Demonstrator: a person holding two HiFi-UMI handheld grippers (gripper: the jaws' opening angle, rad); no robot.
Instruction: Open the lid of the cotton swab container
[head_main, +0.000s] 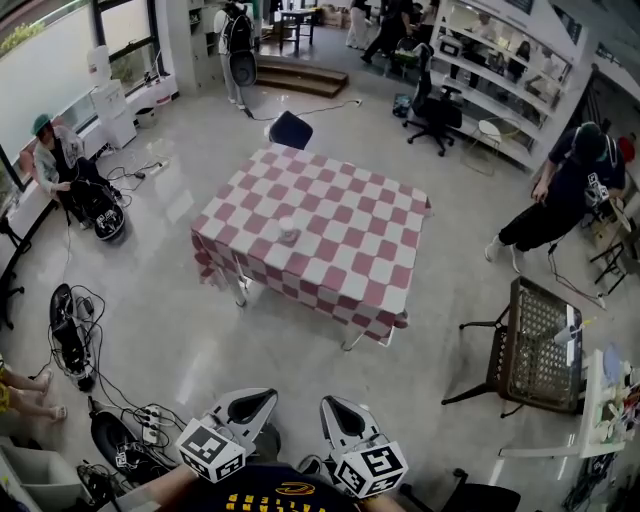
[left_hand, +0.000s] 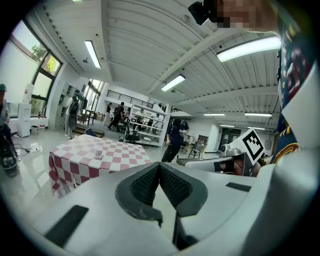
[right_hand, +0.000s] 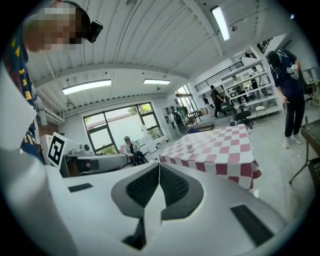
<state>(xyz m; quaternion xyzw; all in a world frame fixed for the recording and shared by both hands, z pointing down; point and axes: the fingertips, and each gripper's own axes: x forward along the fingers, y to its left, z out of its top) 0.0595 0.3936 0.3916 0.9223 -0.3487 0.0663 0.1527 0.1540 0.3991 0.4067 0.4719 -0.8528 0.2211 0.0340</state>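
The cotton swab container (head_main: 288, 231) is a small white round pot standing alone near the middle of a table with a red-and-white checked cloth (head_main: 340, 250), a few steps ahead of me. The same pot (left_hand: 98, 153) is far off in the left gripper view and tiny (right_hand: 190, 148) in the right gripper view. My left gripper (head_main: 262, 402) and right gripper (head_main: 334, 408) are held close to my body at the bottom of the head view, side by side, far from the table. Both are shut with nothing between their pads.
A black mesh chair (head_main: 530, 345) stands to the right of the table, with a white side table (head_main: 600, 410) beyond it. Cables and equipment (head_main: 75, 340) lie on the floor at left. A person in dark clothes (head_main: 560, 195) bends at the right; another person (head_main: 60, 165) sits at left.
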